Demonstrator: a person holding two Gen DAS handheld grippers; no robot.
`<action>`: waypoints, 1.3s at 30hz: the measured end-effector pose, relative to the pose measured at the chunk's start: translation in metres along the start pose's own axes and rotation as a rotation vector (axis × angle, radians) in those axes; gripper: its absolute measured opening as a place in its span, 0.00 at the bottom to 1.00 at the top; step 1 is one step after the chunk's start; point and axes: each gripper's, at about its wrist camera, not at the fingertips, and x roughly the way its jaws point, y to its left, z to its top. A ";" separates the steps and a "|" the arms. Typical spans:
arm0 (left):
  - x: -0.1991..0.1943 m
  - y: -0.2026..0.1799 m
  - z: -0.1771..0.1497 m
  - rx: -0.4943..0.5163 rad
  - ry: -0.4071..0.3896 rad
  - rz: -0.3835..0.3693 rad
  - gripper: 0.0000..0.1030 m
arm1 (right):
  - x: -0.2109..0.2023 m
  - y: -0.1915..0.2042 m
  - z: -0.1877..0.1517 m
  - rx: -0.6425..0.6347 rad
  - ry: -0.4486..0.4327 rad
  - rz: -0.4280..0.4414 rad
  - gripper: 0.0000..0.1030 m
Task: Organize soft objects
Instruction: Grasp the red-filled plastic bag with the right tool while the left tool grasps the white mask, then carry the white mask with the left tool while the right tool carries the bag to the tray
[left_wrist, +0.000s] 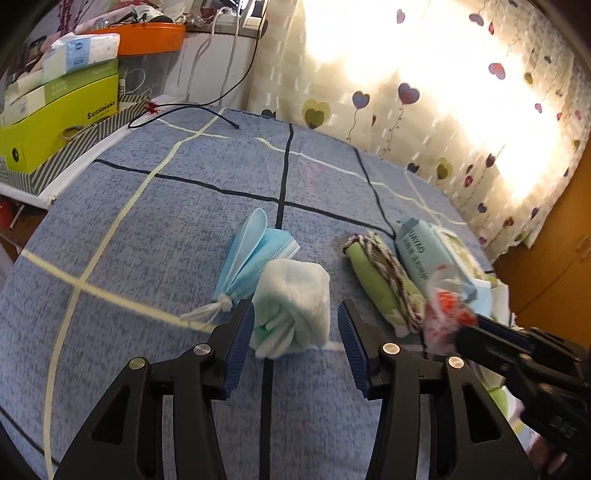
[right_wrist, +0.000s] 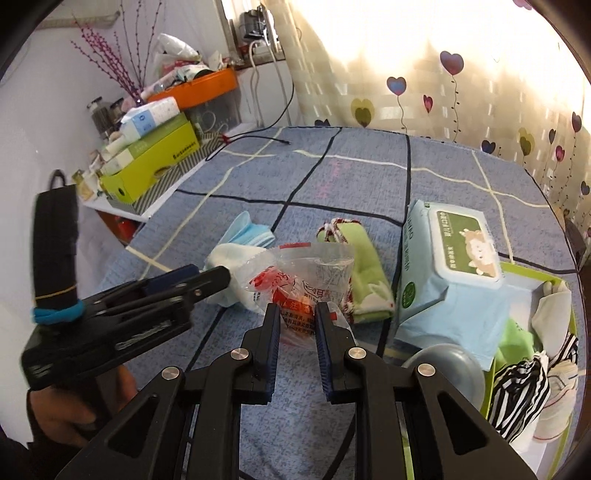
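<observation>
The jaws of the left gripper (left_wrist: 295, 332) were spread wide around a rolled white cloth (left_wrist: 293, 306) on the bed (left_wrist: 147, 221), unpressed; the jaws of the right gripper (right_wrist: 297, 317) were pinched on a crinkly plastic bag (right_wrist: 295, 280). Both seemed light and limp; the slippery bag was judged best gripped at bunched folds.

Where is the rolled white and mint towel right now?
In the left wrist view the rolled towel lies on the blue bedspread between the open left gripper fingers, beside the blue face mask.
</observation>
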 end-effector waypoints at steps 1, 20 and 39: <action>0.004 -0.002 0.001 0.008 0.007 0.006 0.47 | 0.000 -0.002 0.000 0.001 0.000 0.001 0.17; 0.016 -0.018 -0.008 0.060 0.020 0.143 0.19 | -0.007 -0.008 0.000 -0.002 -0.016 0.018 0.17; -0.056 -0.026 -0.033 0.027 -0.062 0.024 0.19 | -0.048 -0.001 -0.020 -0.028 -0.078 0.023 0.17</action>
